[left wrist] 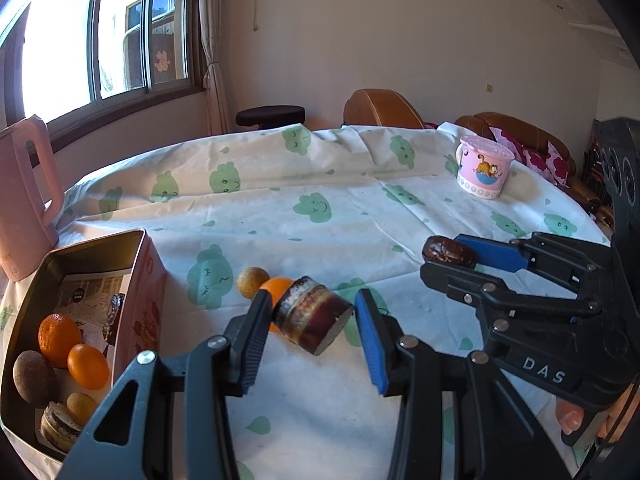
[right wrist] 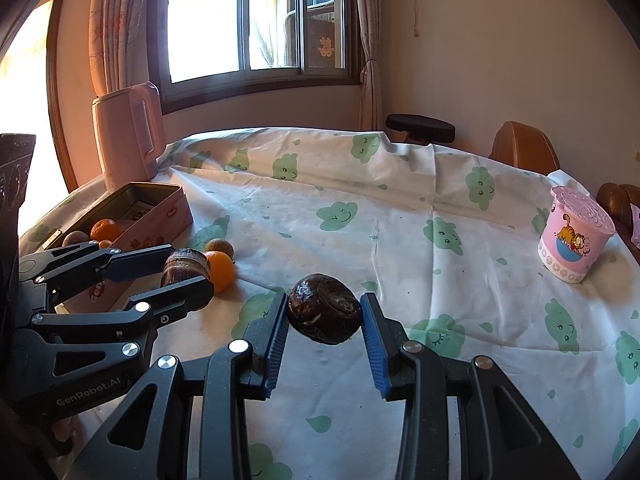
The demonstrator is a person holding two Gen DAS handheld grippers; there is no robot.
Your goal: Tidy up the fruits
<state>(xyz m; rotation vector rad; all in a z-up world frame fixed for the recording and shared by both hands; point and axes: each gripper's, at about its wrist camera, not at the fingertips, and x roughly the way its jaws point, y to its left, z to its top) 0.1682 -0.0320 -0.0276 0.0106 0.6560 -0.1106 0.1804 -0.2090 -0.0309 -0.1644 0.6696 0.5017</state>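
Our tin point(left wrist: 138, 276) already has two oranges and some other fruit in it. Our left gripper point(left wrist: 310, 320) holds a layered cake point(left wrist: 312, 314), and our right gripper point(right wrist: 324, 320) holds a dark cake point(right wrist: 324, 314). An orange point(right wrist: 220, 270) and a small fruit point(right wrist: 219, 246) still wait on the table point(right wrist: 360, 208) near the tin.

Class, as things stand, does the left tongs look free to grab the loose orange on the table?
Probably not: the left tongs already hold a layered cake, which sits right in front of the orange.
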